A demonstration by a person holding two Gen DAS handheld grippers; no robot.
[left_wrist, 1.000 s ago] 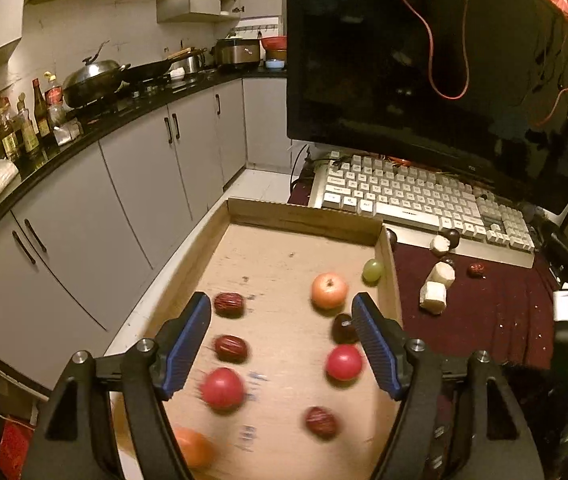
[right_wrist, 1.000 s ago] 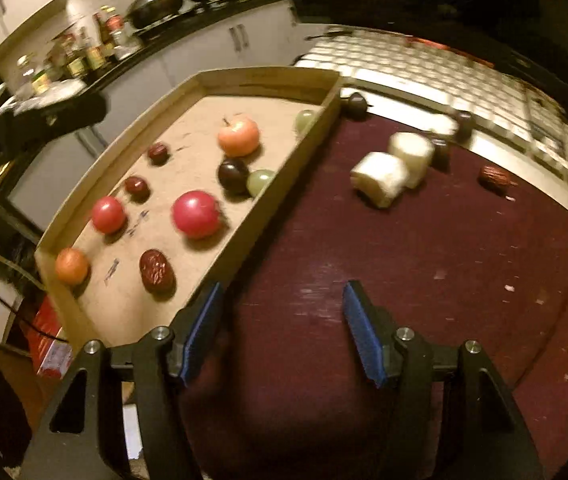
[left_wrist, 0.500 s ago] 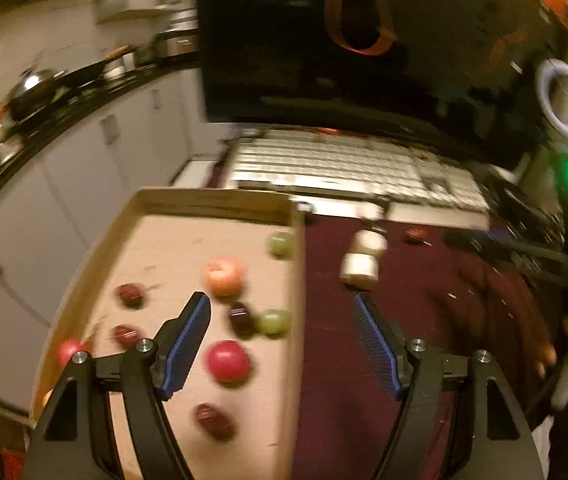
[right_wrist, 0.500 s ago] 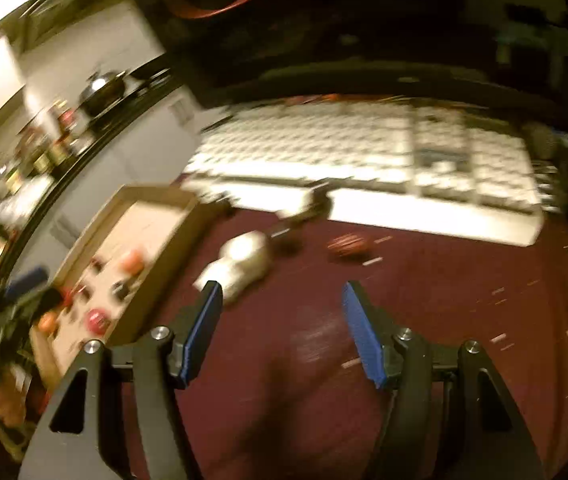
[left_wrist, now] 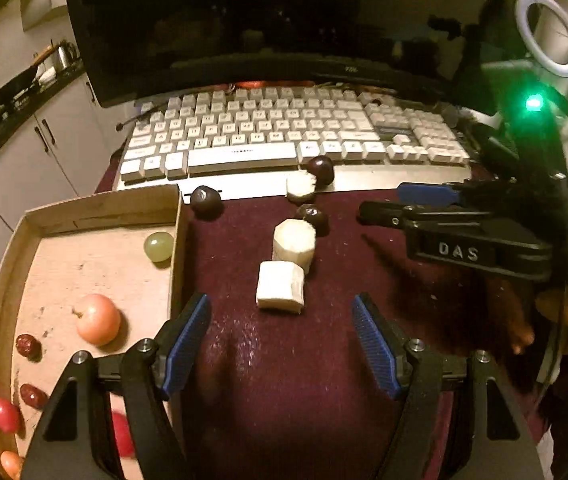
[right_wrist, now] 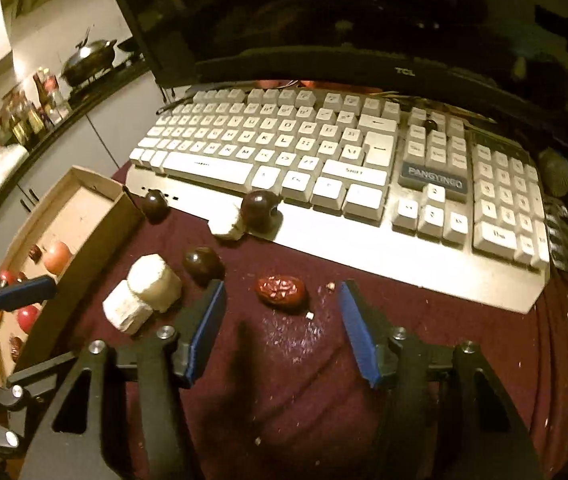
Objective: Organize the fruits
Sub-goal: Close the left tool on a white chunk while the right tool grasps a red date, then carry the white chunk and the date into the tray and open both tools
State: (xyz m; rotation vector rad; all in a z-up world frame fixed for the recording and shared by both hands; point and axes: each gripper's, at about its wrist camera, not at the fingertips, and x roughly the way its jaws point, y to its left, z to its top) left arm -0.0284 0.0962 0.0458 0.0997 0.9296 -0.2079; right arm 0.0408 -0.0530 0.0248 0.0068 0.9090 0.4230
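Note:
A cardboard tray (left_wrist: pixel 104 210) at the left holds a green grape (left_wrist: pixel 159 246), an orange-red apple-like fruit (left_wrist: pixel 98 319), red dates and small red fruits. On the maroon cloth lie two white banana chunks (left_wrist: pixel 280 287), a third chunk (left_wrist: pixel 301 186), three dark round fruits (left_wrist: pixel 205 199) and a red date (right_wrist: pixel 281 289). My left gripper (left_wrist: pixel 282 338) is open and empty, just in front of the nearest chunk. My right gripper (right_wrist: pixel 282 326) is open and empty, with the red date just beyond its fingertips; it also shows in the left wrist view (left_wrist: pixel 384 205).
A white keyboard (left_wrist: pixel 284 136) lies behind the fruit, under a dark monitor (left_wrist: pixel 264 20). A ring light (left_wrist: pixel 548 34) stands at the far right. Kitchen counter with a wok (right_wrist: pixel 90 58) and bottles lies off to the left.
Both grippers have swung right, away from the tray, toward the loose fruit on the cloth. The right gripper now faces the red date; the left faces the banana chunks.

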